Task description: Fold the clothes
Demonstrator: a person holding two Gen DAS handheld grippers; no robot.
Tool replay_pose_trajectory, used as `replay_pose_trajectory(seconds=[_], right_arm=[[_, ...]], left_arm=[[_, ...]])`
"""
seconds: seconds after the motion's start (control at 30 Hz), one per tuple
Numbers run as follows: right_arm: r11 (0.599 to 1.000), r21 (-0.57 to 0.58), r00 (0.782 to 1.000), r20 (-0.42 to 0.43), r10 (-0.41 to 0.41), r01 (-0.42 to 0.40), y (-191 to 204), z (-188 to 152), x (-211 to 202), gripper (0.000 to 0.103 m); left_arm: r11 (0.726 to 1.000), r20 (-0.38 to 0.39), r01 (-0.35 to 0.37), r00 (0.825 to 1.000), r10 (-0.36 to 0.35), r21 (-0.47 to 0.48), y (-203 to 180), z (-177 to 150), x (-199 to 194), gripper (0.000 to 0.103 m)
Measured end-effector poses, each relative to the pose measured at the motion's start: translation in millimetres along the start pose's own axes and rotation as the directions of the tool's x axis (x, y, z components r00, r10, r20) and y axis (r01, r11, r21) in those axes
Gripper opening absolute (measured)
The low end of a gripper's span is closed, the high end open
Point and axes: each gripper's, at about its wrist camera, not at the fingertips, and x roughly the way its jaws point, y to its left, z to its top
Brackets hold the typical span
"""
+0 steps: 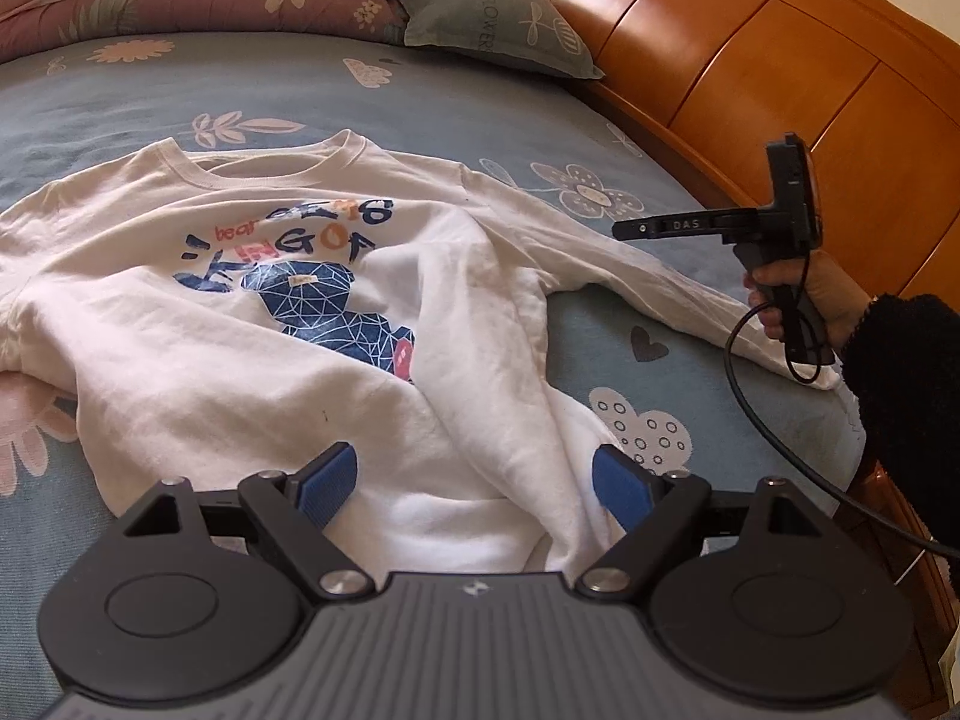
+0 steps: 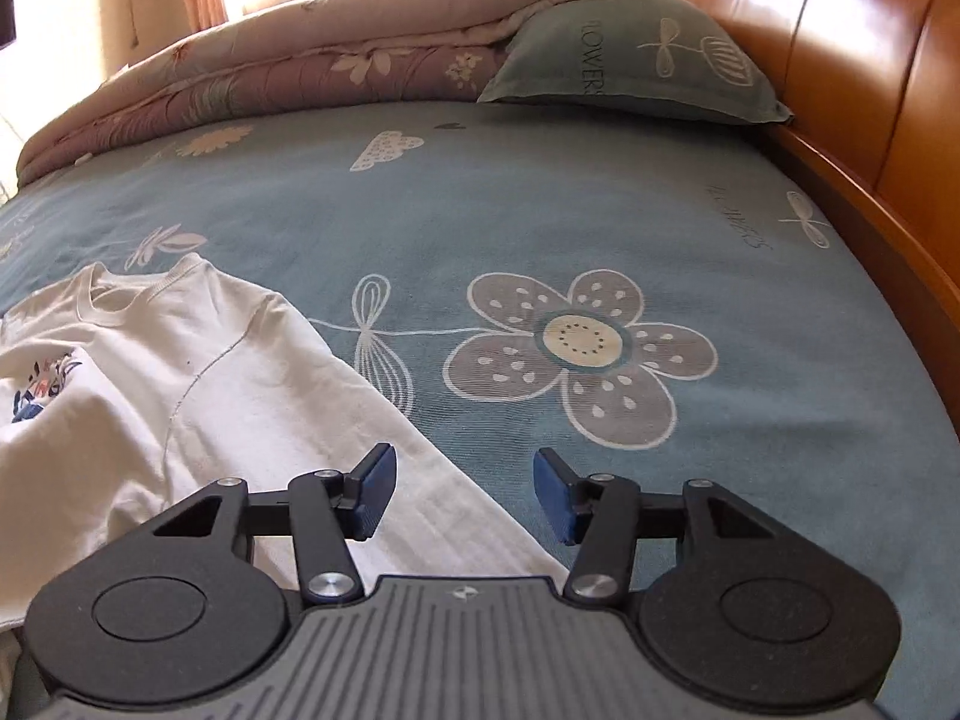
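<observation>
A white long-sleeved shirt [image 1: 198, 372] with a blue bear print lies face up on the bed, its collar toward the far side. One side of its body is folded over in a rumpled ridge. My left gripper [image 1: 477, 486] hovers open over the near hem, its blue pads either side of that ridge. The right sleeve [image 1: 660, 276] stretches out toward the headboard. A hand holds my right gripper [image 1: 624, 231] above this sleeve. In the right wrist view the right gripper [image 2: 465, 492] is open, with the sleeve [image 2: 360, 438] below its left pad and the edge of the sleeve in the gap.
The blue flowered bedsheet [image 2: 540, 210] covers the bed. A green pillow [image 2: 636, 60] and a folded quilt [image 2: 300, 66] lie at the far end. The wooden headboard [image 1: 780, 78] runs along the right. A black cable [image 1: 780, 450] hangs from the right gripper.
</observation>
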Motion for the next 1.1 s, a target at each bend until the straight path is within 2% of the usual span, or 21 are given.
replay_pose_trajectory(seconds=[0.13,0.17,0.23,0.27,0.4,0.47,0.57,0.67,0.73,0.8,0.9,1.1], right_arm=[[0.998,-0.06,0.998,-0.057,0.005,-0.008,8,0,28,0.057],[0.998,-0.057,0.999,-0.051,0.015,-0.018,8,-2,28,0.053],[0.997,-0.066,0.999,-0.046,0.029,-0.032,11,-3,24,0.029],[0.997,-0.075,0.999,-0.043,0.032,-0.035,14,-4,22,0.013],[0.993,-0.116,1.0,-0.027,-0.008,0.005,20,3,24,0.004],[0.994,-0.099,0.999,-0.001,-0.052,0.052,17,12,29,0.004],[0.999,-0.027,0.999,0.001,-0.042,0.042,4,23,39,0.003],[1.0,-0.011,1.0,0.004,-0.014,0.014,-2,24,32,0.005],[1.0,-0.024,1.0,0.01,-0.015,0.015,-7,21,18,0.013],[0.999,-0.032,1.0,0.011,-0.028,0.028,-15,14,3,0.026],[0.998,-0.021,0.998,-0.01,-0.056,0.056,-36,0,-20,0.036],[0.981,0.011,0.978,-0.074,-0.192,0.194,-90,-37,-72,0.045]], left_arm=[[1.0,-0.004,-0.002,1.0,0.002,-0.009,8,2,5,0.086],[1.0,-0.005,-0.002,1.0,0.002,-0.01,9,2,6,0.086],[1.0,-0.007,0.007,1.0,-0.007,-0.013,12,2,8,0.086],[1.0,-0.009,0.007,1.0,-0.008,-0.011,13,3,10,0.086],[1.0,-0.01,0.008,1.0,-0.008,-0.005,14,6,12,0.086],[1.0,-0.008,0.005,1.0,-0.005,-0.007,15,6,11,0.086],[1.0,-0.005,0.001,1.0,-0.001,-0.008,16,6,9,0.086],[1.0,-0.001,-0.003,1.0,0.003,-0.009,18,6,7,0.086],[1.0,0.0,-0.001,1.0,0.001,-0.01,19,6,7,0.086],[1.0,0.003,0.0,1.0,0.0,-0.008,19,6,7,0.086],[1.0,0.002,0.0,1.0,0.0,-0.004,18,5,8,0.086],[1.0,0.001,0.0,1.0,0.0,0.002,18,4,7,0.086]])
